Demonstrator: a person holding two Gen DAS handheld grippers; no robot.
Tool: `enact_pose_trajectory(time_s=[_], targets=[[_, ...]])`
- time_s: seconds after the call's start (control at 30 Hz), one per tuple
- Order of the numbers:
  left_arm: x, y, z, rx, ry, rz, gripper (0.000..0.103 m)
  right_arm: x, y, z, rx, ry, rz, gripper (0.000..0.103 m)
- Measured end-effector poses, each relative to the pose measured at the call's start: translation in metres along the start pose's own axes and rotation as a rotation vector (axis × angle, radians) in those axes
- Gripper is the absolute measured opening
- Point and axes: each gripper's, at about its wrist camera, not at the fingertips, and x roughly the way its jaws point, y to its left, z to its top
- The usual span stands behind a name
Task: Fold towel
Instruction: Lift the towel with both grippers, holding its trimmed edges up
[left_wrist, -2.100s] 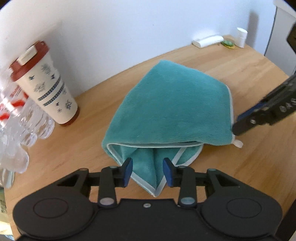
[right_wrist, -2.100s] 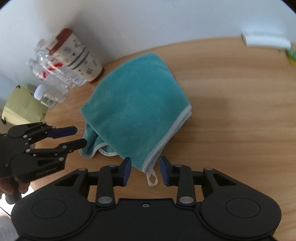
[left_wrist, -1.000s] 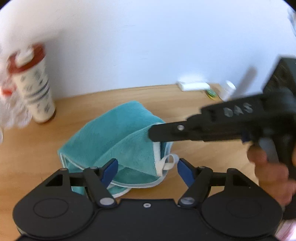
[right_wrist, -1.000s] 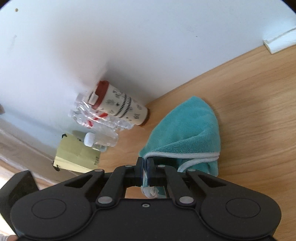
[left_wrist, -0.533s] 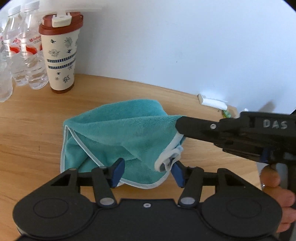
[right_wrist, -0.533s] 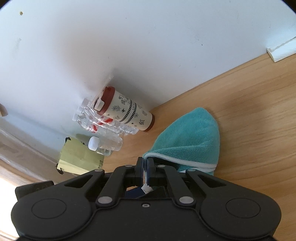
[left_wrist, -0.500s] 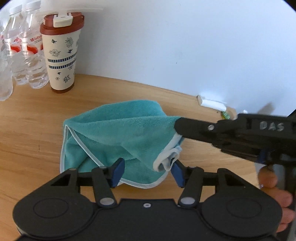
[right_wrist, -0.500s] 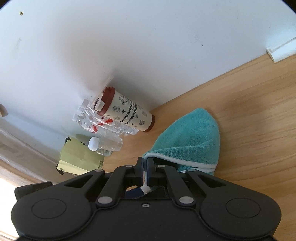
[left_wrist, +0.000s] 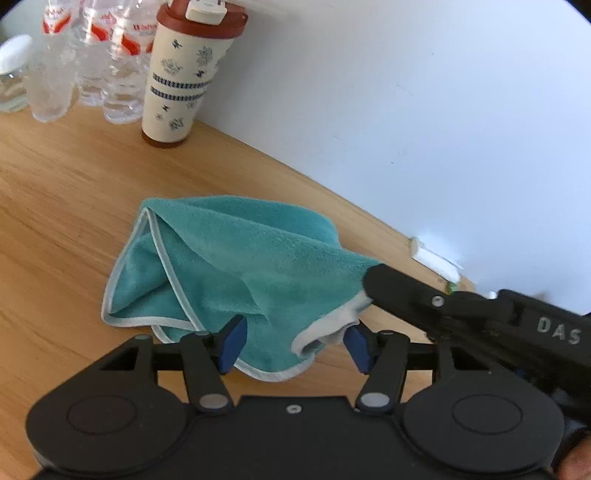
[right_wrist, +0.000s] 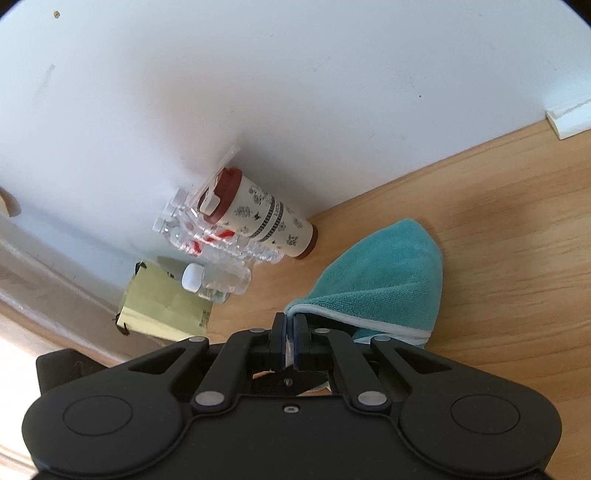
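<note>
Water bottles (left_wrist: 85, 66) and a lidded cup (left_wrist: 181, 74) are standing at the wall. The teal towel (left_wrist: 236, 258) is lying bunched on the wooden table (left_wrist: 55, 206). The left gripper (left_wrist: 293, 345) is hovering half-open around its near hem, pads not pressing. The right gripper (left_wrist: 373, 280) is pinching a lifted corner, fully closed.

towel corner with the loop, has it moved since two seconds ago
Yes. The towel corner, then flat on the table, now hangs lifted in the right hand-held gripper.
</note>
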Motion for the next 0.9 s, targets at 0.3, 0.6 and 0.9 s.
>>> enact_pose_trajectory(time_s=[0.3,0.6,0.9], targets=[[0.014,0.004,-0.013,-0.065,-0.083,0.017,0.032,-0.006,-0.001,0.001,-0.01,0.002,0.015,0.003],[0.003,-0.014,-0.015,0.189,-0.213,0.091,0.007,-0.017,-0.005,0.002,0.024,-0.088,-0.002,0.003],[-0.036,-0.048,-0.003,0.544,-0.348,0.14,0.005,-0.037,0.016,0.005,0.001,-0.197,0.041,0.003]])
